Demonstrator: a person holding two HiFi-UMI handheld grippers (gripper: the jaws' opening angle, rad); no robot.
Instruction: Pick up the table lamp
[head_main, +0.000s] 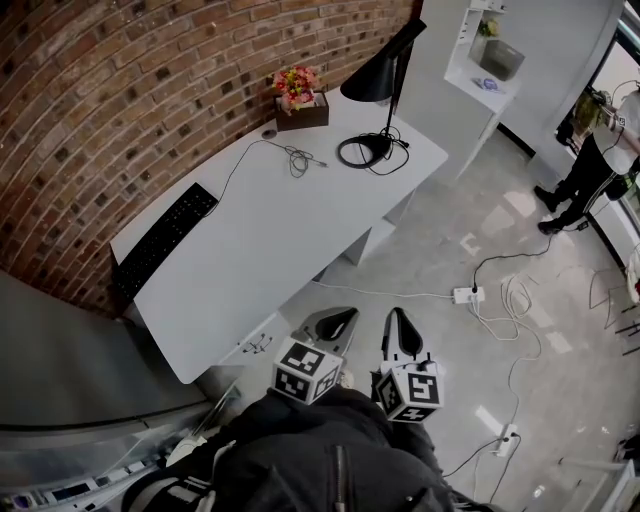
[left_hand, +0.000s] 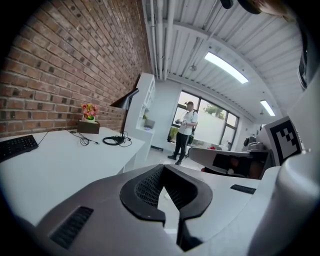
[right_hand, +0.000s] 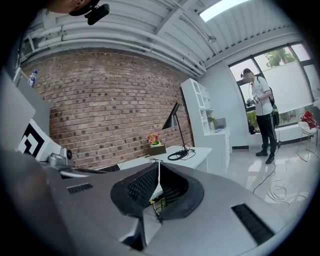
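Head view: brick wall (head_main: 120, 90) fills the upper left, and a white desk (head_main: 270, 230) runs diagonally through centre. Keyboard (head_main: 165, 240) sits at the desk's lower-left end. Black table lamp (head_main: 380, 72) stands at the desk's upper-right end, flower box (head_main: 300, 100) just left of it. Left gripper (head_main: 338, 322) and right gripper (head_main: 400, 330) are at bottom centre over the floor, both clenched on nothing, well apart from the lamp.

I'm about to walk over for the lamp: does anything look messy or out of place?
The cord of the table lamp lies loosely coiled at its base on the desk, and a power strip with white cables trails across the floor. Nothing looks spilled or broken.
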